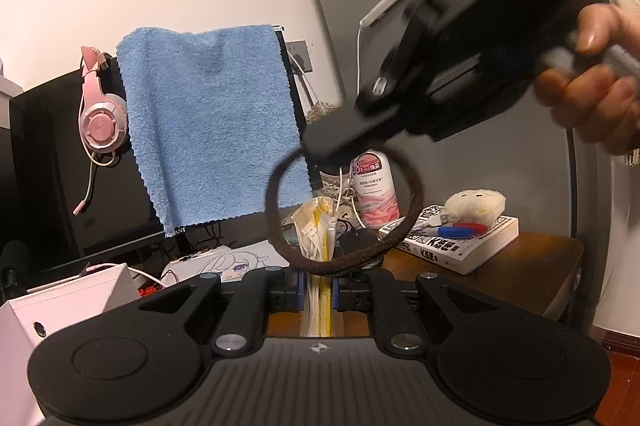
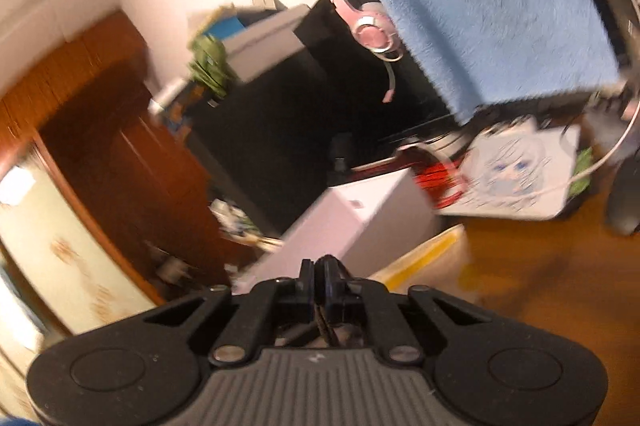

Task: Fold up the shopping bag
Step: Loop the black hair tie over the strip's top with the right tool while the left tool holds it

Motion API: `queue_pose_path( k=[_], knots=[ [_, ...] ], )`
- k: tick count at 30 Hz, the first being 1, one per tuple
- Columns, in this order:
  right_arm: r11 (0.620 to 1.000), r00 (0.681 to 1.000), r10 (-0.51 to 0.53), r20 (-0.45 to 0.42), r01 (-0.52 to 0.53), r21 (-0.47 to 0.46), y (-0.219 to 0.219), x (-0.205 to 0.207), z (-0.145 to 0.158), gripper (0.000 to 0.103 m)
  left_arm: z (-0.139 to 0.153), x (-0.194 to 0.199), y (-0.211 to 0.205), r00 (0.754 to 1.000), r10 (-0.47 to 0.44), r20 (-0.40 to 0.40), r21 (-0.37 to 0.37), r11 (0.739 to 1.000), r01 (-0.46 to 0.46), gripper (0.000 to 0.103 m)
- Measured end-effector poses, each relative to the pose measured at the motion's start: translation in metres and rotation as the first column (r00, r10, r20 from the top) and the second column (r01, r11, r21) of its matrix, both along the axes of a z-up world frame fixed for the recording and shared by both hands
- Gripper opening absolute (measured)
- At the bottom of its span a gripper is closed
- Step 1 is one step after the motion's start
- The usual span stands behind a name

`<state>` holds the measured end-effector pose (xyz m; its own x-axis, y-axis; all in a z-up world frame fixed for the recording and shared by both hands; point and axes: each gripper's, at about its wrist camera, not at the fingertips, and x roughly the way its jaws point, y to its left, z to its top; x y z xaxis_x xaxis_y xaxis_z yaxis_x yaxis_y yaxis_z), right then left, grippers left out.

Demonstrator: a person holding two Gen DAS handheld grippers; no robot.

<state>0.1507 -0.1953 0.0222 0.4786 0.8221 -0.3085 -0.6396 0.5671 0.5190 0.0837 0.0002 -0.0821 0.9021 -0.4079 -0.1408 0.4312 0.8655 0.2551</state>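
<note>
At the lower centre of the left wrist view, the left gripper has its two black fingers drawn in close on the folded clear-and-yellow plastic shopping bag, which stands upright between the blue pads and rises to the middle of the frame. A brown elastic hair band hangs as a loop around the bag's top, its upper edge caught at the tip of the right gripper, which enters blurred from the upper right, held by a hand. In the right wrist view, the right gripper at lower centre has its fingers nearly together, with a thin dark strand of the band showing in the narrow gap. Behind, a fluffy blue towel drapes over a black monitor left of centre, with a pink headset beside it. A white book lies on the brown wooden table at the right.
</note>
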Motion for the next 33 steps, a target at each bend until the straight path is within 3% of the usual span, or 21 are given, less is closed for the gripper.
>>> queue_pose_path(
  k=[10, 15, 25, 33],
  knots=[
    [0.959, 0.978, -0.1, 0.181, 0.143, -0.246, 0.022, 0.014, 0.001, 0.004, -0.007, -0.01, 0.001, 1.0, -0.002, 0.025, 0.005, 1.0, 0.002, 0.011],
    [0.946, 0.973, -0.107, 0.202, 0.163, -0.28, 0.026, 0.023, -0.002, 0.003, -0.01, -0.012, 0.005, 1.0, 0.002, 0.031, -0.008, 1.0, -0.002, 0.01],
    [0.979, 0.989, -0.12, 0.08, 0.132, -0.156, 0.01, 0.05, -0.014, 0.003, -0.011, -0.013, 0.012, 1.0, 0.012, 0.029, -0.03, 0.999, -0.011, 0.009],
    [0.995, 0.99, -0.1, -0.099, 0.1, 0.001, -0.01, 0.071, -0.055, 0.004, -0.007, -0.007, 0.023, 1.0, 0.004, -0.013, -0.092, 0.996, -0.005, 0.01]
  ],
)
